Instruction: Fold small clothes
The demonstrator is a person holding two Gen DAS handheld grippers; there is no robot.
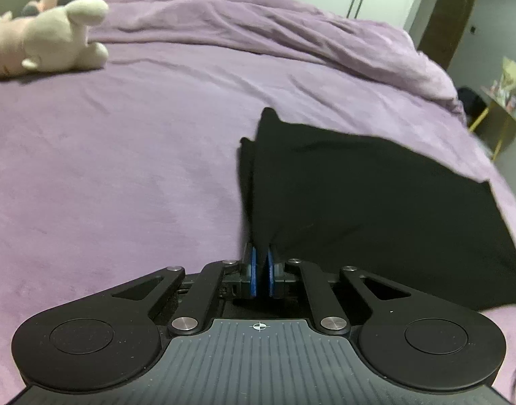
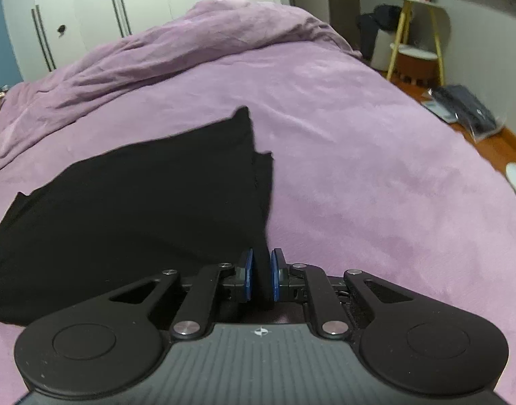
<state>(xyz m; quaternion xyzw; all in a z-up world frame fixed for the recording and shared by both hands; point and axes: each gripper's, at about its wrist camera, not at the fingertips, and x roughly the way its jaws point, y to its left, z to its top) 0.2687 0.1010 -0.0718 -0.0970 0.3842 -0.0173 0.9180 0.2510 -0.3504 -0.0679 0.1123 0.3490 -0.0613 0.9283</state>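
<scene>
You've got a purple bed (image 1: 123, 155) under everything, with the black garment (image 1: 359, 209) spread across it and its near edge lifted. Your left gripper (image 1: 260, 260) is pinching one corner, your right gripper (image 2: 262, 263) the other. Plush toys (image 1: 52, 37) sit far-left.

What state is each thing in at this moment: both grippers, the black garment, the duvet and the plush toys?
left gripper: shut on black garment, near corner.
right gripper: shut on the garment's other near corner.
black garment: near edge lifted, rest lying on the bed.
duvet: bunched at the far side.
plush toys: lying on the bed.
</scene>
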